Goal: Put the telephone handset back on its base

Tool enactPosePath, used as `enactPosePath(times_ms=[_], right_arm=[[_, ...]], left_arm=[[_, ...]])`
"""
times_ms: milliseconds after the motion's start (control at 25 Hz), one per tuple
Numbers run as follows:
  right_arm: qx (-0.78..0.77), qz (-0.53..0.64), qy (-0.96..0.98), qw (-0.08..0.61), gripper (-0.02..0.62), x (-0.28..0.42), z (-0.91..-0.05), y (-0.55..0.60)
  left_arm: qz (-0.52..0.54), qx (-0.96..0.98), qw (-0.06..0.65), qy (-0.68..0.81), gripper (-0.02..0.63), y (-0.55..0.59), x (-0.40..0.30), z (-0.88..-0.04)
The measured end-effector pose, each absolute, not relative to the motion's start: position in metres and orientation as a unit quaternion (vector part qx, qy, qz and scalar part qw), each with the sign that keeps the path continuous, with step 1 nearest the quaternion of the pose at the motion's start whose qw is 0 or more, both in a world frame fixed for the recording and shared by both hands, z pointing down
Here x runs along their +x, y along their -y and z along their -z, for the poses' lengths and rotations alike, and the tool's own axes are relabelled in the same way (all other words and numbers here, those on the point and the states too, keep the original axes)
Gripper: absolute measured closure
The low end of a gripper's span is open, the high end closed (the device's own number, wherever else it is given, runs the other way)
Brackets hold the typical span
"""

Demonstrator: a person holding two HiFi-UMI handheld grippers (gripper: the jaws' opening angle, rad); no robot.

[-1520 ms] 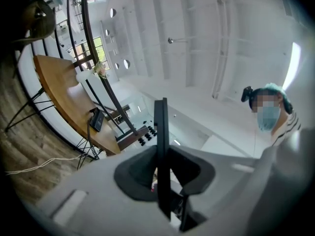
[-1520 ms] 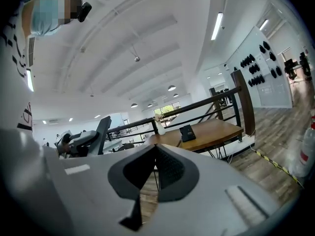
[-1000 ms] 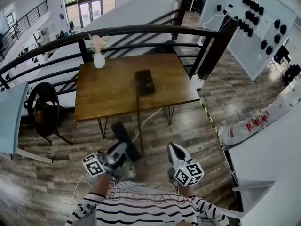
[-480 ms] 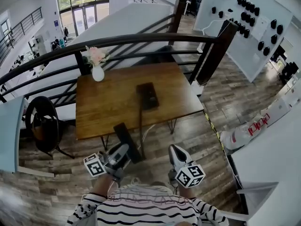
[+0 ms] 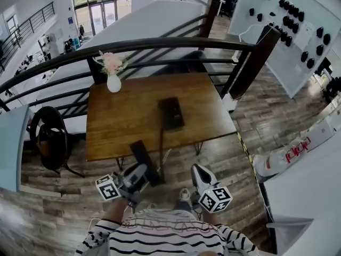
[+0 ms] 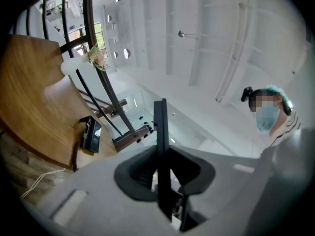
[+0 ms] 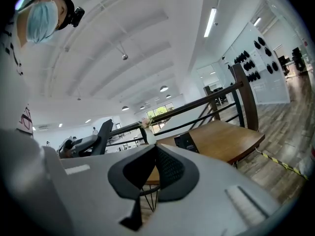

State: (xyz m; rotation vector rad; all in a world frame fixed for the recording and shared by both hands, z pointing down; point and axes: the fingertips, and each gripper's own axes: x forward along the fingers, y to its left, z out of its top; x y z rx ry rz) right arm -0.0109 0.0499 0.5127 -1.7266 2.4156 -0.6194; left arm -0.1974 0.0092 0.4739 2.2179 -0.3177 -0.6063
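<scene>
The black telephone base lies on the wooden table, its cord hanging over the front edge. My left gripper is shut on the black handset, held off the table just short of its front edge. In the left gripper view the handset stands edge-on between the jaws, with the base ahead on the table. My right gripper is shut and holds nothing; its view shows the base ahead and the handset to its left.
A white vase with pink flowers stands at the table's far left corner. A dark railing runs behind the table. A black round chair sits left of it, a white board at the right.
The table has come nearer in the head view. Both grippers have moved toward it together, the left still holding the handset, the cord now less stretched.
</scene>
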Motion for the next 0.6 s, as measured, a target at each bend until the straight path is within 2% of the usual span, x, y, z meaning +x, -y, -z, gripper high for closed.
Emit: enactPosePath(times_ms=[600], right_arm=[[-0.491, 0.194, -0.849, 0.031, 0.595, 0.100, -0.506, 0.048]], left_arm=[[0.265, 0.867, 0.373, 0.195, 0.535, 0.055, -0.082, -0.469]])
